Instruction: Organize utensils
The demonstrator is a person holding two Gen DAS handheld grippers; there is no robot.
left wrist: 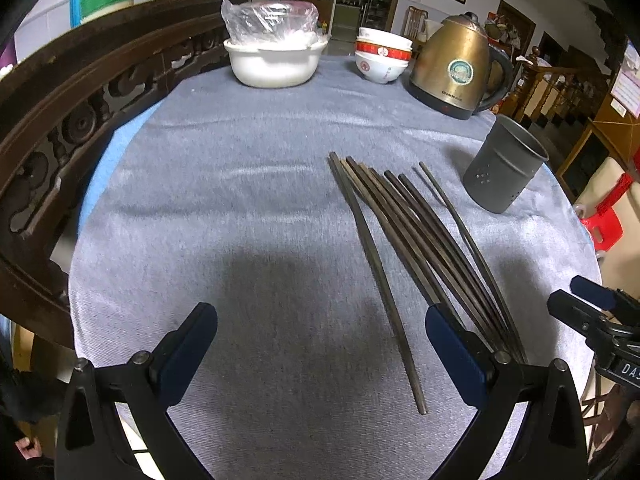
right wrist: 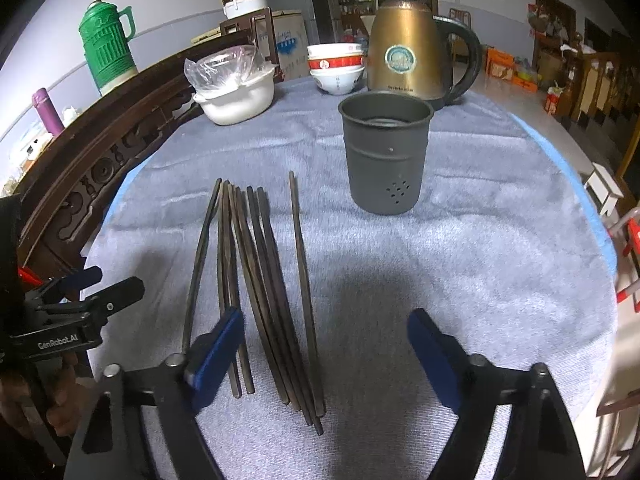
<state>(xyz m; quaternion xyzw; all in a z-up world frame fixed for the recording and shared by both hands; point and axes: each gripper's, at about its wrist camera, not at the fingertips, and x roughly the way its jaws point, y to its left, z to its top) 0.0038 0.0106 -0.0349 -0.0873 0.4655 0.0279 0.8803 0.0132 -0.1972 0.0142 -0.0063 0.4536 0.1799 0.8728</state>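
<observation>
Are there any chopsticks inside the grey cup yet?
No, in the right wrist view the grey cup stands empty, and the chopsticks all lie flat on the blue cloth.

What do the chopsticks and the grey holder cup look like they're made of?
Chopsticks: probably dark wood, matte, with faint brown grain streaks; lacquered bamboo is possible. Holder cup: likely metal with a dull grey finish, going by its thin rolled rim, ribbed band and punched drain holes; moulded plastic can't be ruled out.
</observation>
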